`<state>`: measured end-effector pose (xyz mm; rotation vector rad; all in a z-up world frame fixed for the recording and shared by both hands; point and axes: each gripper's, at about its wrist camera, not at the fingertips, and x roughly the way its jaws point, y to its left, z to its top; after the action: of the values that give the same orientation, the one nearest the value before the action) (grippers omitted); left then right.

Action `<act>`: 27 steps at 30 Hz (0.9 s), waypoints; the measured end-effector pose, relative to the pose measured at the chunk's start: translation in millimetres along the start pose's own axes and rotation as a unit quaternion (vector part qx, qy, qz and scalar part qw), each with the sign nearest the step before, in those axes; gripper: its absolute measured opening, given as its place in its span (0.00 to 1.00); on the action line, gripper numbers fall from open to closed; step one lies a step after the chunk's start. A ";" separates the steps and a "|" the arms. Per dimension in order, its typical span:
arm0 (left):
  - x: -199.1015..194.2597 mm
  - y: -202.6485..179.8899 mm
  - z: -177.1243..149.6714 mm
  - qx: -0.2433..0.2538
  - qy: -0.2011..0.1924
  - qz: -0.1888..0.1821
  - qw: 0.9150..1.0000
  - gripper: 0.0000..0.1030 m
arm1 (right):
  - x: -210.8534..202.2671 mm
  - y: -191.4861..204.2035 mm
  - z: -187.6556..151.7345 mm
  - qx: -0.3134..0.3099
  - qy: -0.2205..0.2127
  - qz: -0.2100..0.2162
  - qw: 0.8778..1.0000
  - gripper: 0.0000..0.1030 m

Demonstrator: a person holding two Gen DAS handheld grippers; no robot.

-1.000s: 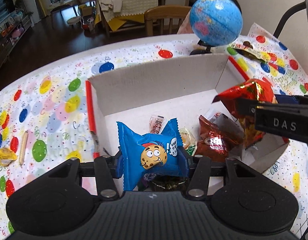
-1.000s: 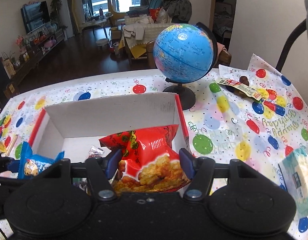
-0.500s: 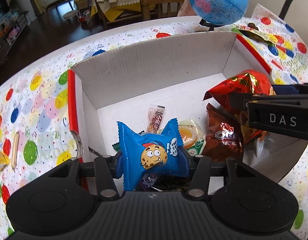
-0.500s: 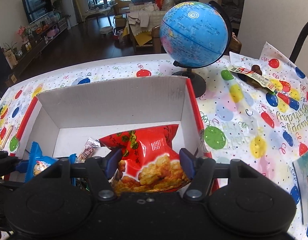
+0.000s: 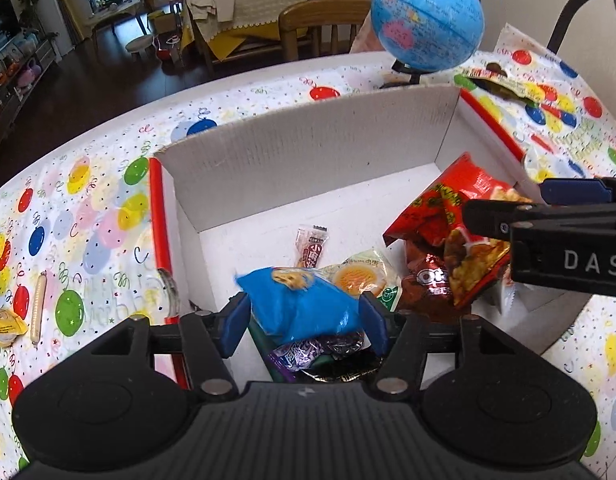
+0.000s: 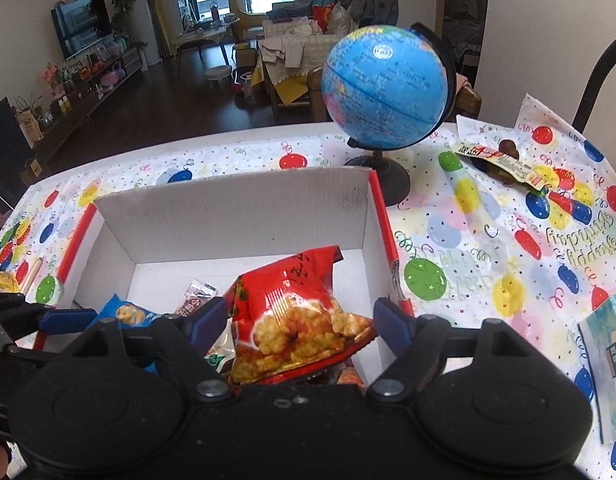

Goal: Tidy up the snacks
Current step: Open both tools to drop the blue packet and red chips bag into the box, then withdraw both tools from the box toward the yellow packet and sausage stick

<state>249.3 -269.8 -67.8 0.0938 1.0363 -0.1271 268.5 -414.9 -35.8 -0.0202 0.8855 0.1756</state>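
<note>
A white cardboard box [image 5: 308,152] with red edges stands on the balloon tablecloth, with several snack packs on its floor. My left gripper [image 5: 304,320] hangs over the box's near left part and its jaws are opening. The blue cookie bag [image 5: 304,308] lies tipped and blurred between them, free of the pads. My right gripper [image 6: 300,320] is over the near right part, jaws also opening. The red snack bag [image 6: 292,312] leans loose between its pads, with a gap on the right. The left wrist view shows that red bag [image 5: 448,208] beside the right gripper [image 5: 508,204].
A blue globe [image 6: 384,92] on a black stand sits just behind the box's far right corner. A flat snack packet [image 6: 504,164] lies at the back right and a tissue pack [image 6: 608,364] at the right. A yellow snack [image 5: 4,326] and a stick [image 5: 38,308] lie left of the box.
Both pairs of jaws have spread apart. The blue cookie bag was upright in the left grip and has tipped forward out of it. The red bag has come loose and slumped left.
</note>
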 end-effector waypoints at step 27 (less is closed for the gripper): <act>-102.4 71.8 -30.5 -0.033 -0.089 -0.039 0.995 0.74 | -87.2 54.9 -10.9 -0.008 -0.071 0.074 0.995 1.00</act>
<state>182.5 -188.4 6.3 -0.0179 0.8662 -0.1697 197.2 -374.3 27.6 0.0427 0.7444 0.3192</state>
